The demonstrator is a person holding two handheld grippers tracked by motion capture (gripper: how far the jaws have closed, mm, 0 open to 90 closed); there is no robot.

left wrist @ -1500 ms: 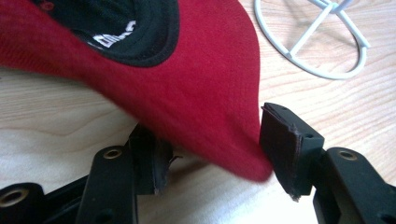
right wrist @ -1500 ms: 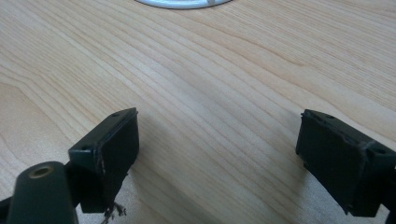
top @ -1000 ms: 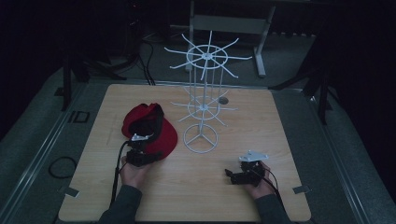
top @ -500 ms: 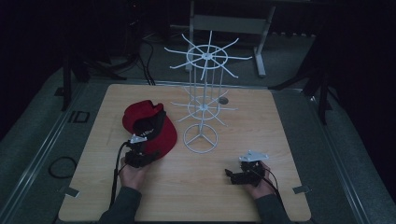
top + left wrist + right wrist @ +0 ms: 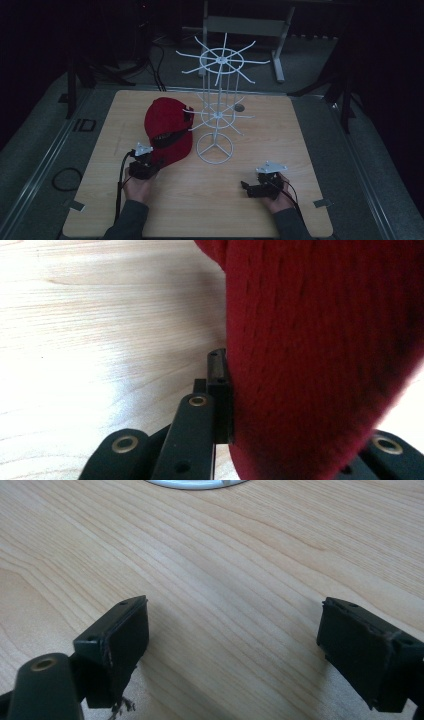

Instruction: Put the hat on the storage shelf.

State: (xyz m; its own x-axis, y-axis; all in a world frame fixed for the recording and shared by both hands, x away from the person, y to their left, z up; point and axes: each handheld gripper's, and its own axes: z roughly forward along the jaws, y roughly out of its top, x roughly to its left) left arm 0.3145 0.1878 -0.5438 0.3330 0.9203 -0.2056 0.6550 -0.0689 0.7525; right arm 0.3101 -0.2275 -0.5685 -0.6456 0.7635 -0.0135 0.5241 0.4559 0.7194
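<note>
From the high view, the red cap (image 5: 167, 131) lies on the counter (image 5: 300, 150) beside the white wire rack (image 5: 216, 115), its brim at the left gripper (image 5: 150, 167). In the left gripper view, the fingers (image 5: 218, 390) are clamped on the cap's coarse red brim. In the right gripper view, the right gripper (image 5: 235, 645) has its fingers wide apart over bare wood.

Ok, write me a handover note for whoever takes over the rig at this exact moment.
Left gripper: shut on the brim of the red cap, at the cap's near edge.
Right gripper: open, holding nothing, low over the wooden table at the near right.
The cap is tilted up beside the white wire display rack, its far side close to a lower prong; contact cannot be told.
Done: cap gripped.
Left, probably: hang the cap on a rack prong, then release.
</note>
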